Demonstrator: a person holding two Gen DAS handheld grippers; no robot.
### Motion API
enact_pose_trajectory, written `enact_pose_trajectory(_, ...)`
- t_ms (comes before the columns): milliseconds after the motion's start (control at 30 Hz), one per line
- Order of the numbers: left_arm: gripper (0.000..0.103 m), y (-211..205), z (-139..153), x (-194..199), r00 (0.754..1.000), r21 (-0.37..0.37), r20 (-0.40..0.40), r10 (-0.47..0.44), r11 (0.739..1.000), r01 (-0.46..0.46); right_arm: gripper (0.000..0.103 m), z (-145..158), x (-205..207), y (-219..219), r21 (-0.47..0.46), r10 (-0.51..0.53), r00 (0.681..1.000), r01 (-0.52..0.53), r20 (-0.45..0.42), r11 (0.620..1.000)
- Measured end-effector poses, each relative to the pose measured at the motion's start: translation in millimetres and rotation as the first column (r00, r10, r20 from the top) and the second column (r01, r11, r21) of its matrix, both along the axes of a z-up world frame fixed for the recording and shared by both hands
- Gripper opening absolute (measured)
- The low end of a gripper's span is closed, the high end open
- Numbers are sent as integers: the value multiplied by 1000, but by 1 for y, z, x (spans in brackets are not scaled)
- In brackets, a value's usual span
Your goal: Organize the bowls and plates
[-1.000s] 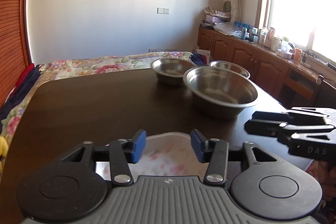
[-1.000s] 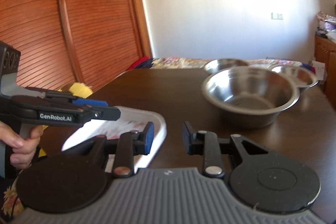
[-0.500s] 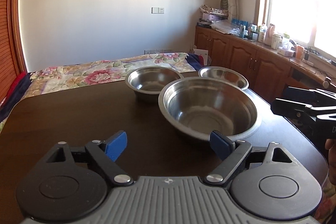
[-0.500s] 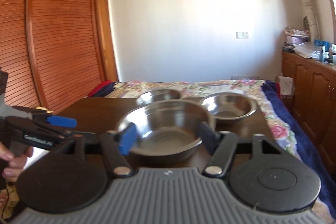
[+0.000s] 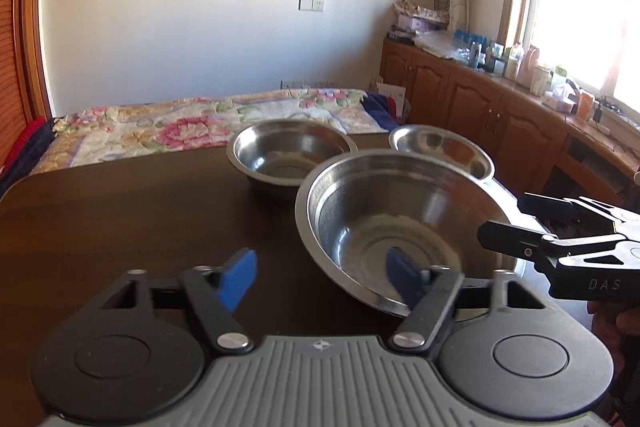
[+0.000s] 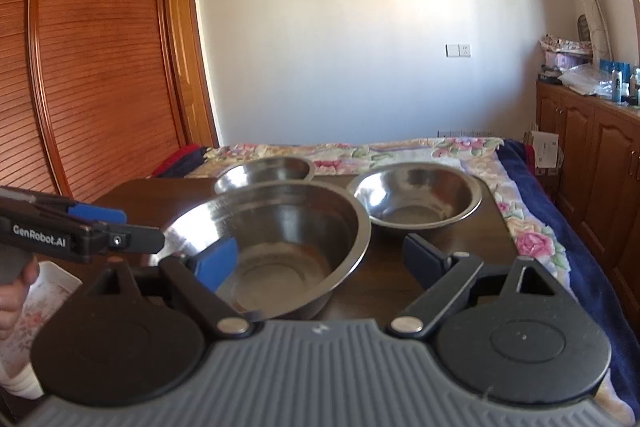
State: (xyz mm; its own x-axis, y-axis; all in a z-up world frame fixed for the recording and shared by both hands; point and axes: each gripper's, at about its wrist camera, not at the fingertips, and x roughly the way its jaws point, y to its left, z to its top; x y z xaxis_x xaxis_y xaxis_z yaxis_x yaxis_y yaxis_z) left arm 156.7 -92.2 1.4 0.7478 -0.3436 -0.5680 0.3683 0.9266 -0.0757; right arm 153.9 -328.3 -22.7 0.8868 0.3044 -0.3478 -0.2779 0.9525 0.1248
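Three steel bowls stand on the dark wooden table (image 5: 120,219). The large bowl (image 5: 400,223) is nearest; it also shows in the right wrist view (image 6: 276,243). Behind it are a medium bowl (image 5: 288,155) (image 6: 264,173) and a smaller bowl (image 5: 440,151) (image 6: 416,195). My left gripper (image 5: 324,279) is open and empty, its right finger over the large bowl's near rim. My right gripper (image 6: 320,259) is open and empty, its left finger inside the large bowl's rim. A white floral plate (image 6: 40,291) lies at the table's near left, under the left gripper's body.
A bed with a floral cover (image 5: 192,131) lies beyond the table's far edge. Wooden cabinets with clutter on top (image 5: 500,99) run along the right wall under a window. A slatted wooden wardrobe (image 6: 80,67) stands at the left.
Both grippers have opened wide and moved from the floral plate toward the large bowl. The plate has dropped out of the left wrist view.
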Motion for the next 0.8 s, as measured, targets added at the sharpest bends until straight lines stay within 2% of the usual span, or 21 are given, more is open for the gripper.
enact_pose_trajectory(233, 52, -6, -7, 8, 1000, 5, -25, -9, 1000, 9, 87, -4, 11, -4, 32, 23, 999, -22, -37, 999)
enact_pose_trajectory(333, 45, -9, -8, 11, 1000, 7, -24, -14, 1000, 14, 79, -5, 14, -4, 32, 22, 999, -21, -42, 999)
enact_pose_trajectory(467, 38, -9, -10, 15, 999, 6, -29, -17, 1000, 17, 61, -7, 17, -3, 29, 24, 998, -23, -55, 999)
enact_pose_trajectory(600, 33, -11, -10, 19, 999, 5, -37, -24, 1000, 25, 55, -8, 21, -4, 30, 25, 997, -23, -69, 999)
enact_pose_trajectory(800, 30, -11, -9, 18, 998, -10, -46, -34, 999, 34, 46, -10, 27, -8, 82, 43, 994, -35, -100, 996)
